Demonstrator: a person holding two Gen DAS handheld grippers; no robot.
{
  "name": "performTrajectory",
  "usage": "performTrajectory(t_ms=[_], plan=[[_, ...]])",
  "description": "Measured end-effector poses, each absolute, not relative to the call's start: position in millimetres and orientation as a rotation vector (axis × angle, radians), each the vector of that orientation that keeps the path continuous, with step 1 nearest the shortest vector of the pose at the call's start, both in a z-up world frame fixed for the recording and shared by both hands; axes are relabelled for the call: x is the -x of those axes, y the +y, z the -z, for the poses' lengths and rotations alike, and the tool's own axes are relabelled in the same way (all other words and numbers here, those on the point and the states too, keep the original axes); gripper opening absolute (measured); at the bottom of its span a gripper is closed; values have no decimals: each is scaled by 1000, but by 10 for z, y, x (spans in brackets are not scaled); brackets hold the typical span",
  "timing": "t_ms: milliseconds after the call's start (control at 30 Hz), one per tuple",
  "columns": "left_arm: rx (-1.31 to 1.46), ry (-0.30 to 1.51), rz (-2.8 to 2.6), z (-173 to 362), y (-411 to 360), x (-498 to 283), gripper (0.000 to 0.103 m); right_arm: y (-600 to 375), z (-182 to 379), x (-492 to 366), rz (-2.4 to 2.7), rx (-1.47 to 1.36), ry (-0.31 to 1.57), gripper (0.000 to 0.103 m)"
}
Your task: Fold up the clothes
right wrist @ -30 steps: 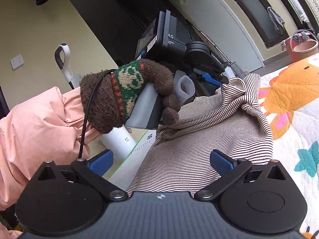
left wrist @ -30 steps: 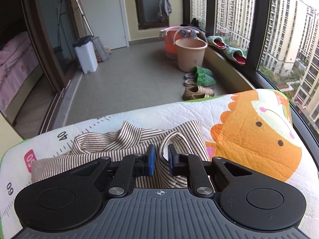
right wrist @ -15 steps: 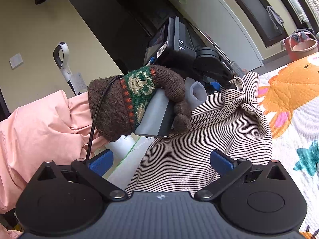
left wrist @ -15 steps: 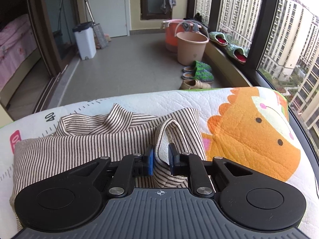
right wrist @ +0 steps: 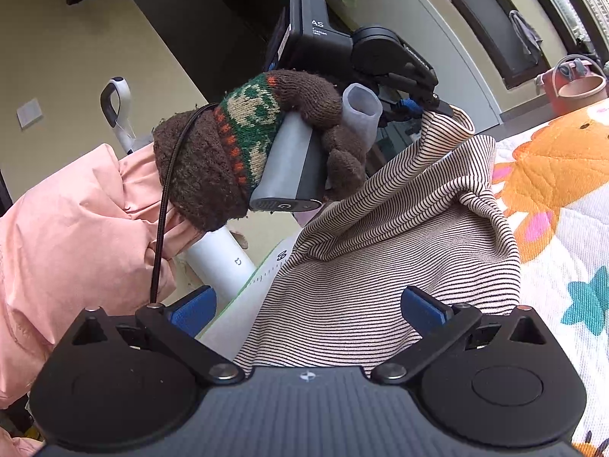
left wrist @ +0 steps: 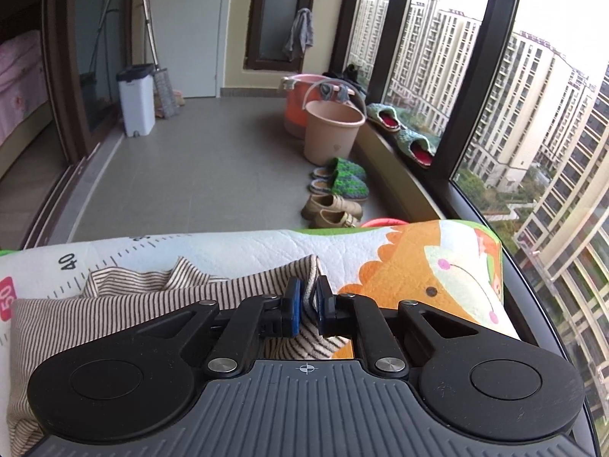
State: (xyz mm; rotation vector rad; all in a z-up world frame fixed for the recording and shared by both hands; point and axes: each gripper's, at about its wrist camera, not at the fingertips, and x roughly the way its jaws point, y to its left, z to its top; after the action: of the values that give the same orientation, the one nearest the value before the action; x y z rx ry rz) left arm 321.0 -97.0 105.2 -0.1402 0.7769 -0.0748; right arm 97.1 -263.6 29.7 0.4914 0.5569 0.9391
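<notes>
A soft, finely striped shirt (right wrist: pixel 384 251) drapes in folds over a quilted mat (right wrist: pixel 563 228). The left gripper (left wrist: pixel 307 304) pinches its hem; the right gripper (right wrist: pixel 308 308) gapes wide, holding nothing.

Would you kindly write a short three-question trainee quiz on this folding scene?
1. True or false: the left gripper is shut on the striped garment.
2. Which describes the right gripper? A) jaws open, B) jaws clamped on the mat.
3. Fill in: the hand holding the left gripper wears a knitted ____.

Key: 1 true; 2 A; 3 glove.
</notes>
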Motion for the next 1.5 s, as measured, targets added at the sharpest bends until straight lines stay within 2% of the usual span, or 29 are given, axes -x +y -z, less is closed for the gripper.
performTrajectory(t_ms=[167,200,233,300,533,767,1067,1200,1433,1500], plan=[[235,792,172,-902,-953,-3212,17,-2622,-294,-965,-939,-491,559,103],[270,787,205,-909,-934,-3199,26,-2615,-295,-962,-939,-490,559,103],[304,781,238,-920,-917,-3187,43,-2610,-297,-965,-939,-488,561,103],[339,753,289,-975,-905,-3125,66,-2598,-306,-971,-938,-487,564,103],[416,713,385,-1051,-675,-2646,93,-2592,-321,-976,-933,-489,561,103],[440,692,256,-753,-7,-2135,93,-2593,-268,-1011,-895,-518,607,103],[736,731,187,-145,861,-1910,93,-2575,-137,-1143,-842,-561,698,103],[750,677,244,-79,943,-1841,95,-2599,-64,-1224,-843,-610,728,103],[596,605,333,-50,781,-1740,102,-2679,36,-1318,-843,-753,709,103],[611,600,344,-54,792,-1740,102,-2643,0,-1382,-845,-742,758,103]])
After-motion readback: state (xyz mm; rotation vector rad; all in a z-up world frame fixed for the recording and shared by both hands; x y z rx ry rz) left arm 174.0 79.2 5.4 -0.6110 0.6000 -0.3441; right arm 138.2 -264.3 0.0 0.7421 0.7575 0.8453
